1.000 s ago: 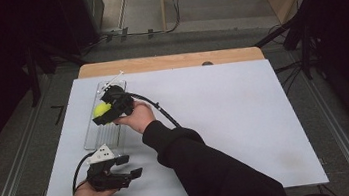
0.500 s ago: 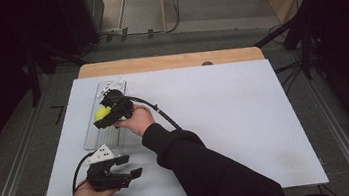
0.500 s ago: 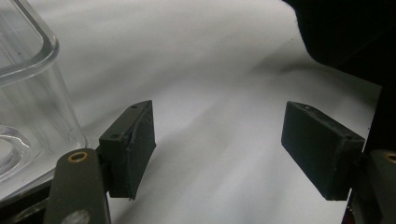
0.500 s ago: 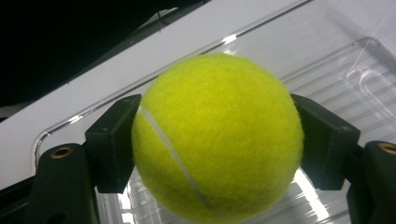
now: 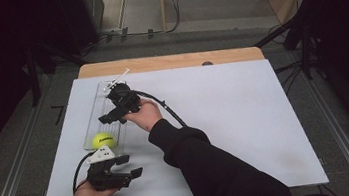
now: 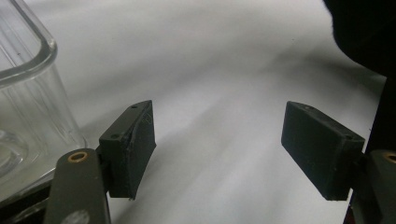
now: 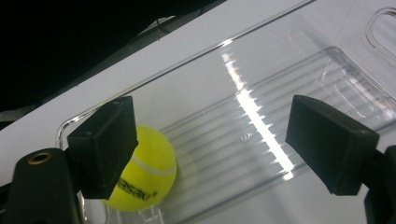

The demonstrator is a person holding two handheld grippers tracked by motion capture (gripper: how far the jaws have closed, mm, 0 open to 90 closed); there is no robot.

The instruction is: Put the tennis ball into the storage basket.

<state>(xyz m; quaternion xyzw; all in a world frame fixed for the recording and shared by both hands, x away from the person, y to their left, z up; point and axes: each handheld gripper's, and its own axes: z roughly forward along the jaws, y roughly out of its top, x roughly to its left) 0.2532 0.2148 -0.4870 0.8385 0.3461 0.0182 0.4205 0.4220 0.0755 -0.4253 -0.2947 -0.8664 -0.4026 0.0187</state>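
A yellow tennis ball (image 5: 102, 139) (image 7: 148, 169) lies loose at the near end of a clear plastic tray (image 5: 97, 109) (image 7: 299, 74) on the left of the white table. Above the tray's middle hovers my right gripper (image 5: 110, 117) (image 7: 222, 151), open, with nothing between its jaws; the ball sits behind its left jaw in the right gripper view. My left gripper (image 5: 129, 166) (image 6: 219, 149) rests open on the table just in front of the tray, jaws pointing right. A corner of the tray (image 6: 23, 88) shows beside its left jaw.
The white board (image 5: 245, 114) covers most of a wooden table (image 5: 168, 61). A black cable (image 5: 163, 107) trails from the right gripper across the board. The person's dark sleeve (image 5: 211, 169) crosses the near middle.
The right gripper has opened and let go of the tennis ball, which now lies at the tray's near end. That gripper has drawn back towards the tray's far part. The left gripper stayed put.
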